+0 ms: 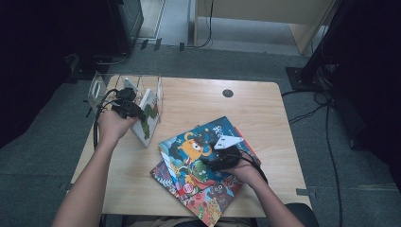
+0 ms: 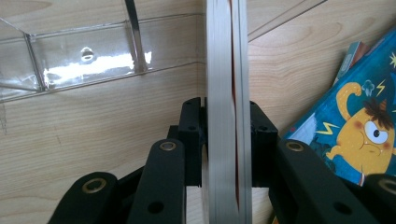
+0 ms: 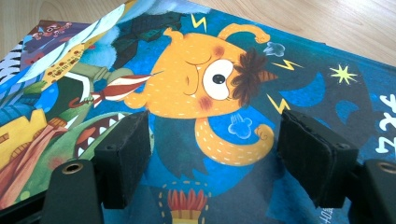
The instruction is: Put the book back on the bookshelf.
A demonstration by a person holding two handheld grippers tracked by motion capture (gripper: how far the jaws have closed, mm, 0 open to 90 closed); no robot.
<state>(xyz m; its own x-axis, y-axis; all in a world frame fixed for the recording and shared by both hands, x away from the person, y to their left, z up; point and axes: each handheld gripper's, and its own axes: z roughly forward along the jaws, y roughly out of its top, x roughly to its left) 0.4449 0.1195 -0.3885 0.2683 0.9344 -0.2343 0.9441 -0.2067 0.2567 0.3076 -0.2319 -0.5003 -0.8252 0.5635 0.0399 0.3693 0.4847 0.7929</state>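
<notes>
A thin picture book [image 1: 147, 119] stands on edge on the table, leaning by a clear acrylic book rack [image 1: 101, 87]. My left gripper [image 1: 130, 109] is shut on it; in the left gripper view the book's page edge [image 2: 226, 70] runs straight up between the two black jaws of the gripper [image 2: 227, 126], whose pads touch both covers. A blue book with an orange one-eyed monster [image 1: 189, 146] lies flat at the table's middle. My right gripper [image 1: 215, 158] hovers low over its cover [image 3: 210, 84], jaws [image 3: 215, 144] wide open with nothing between them.
Under the blue book lies a red-patterned book [image 1: 208, 198], and another book's edge [image 1: 239, 135] peeks out behind it. The rack's clear dividers [image 2: 84, 60] sit just beyond the held book. A round cable hole [image 1: 228, 93] marks the table's far side.
</notes>
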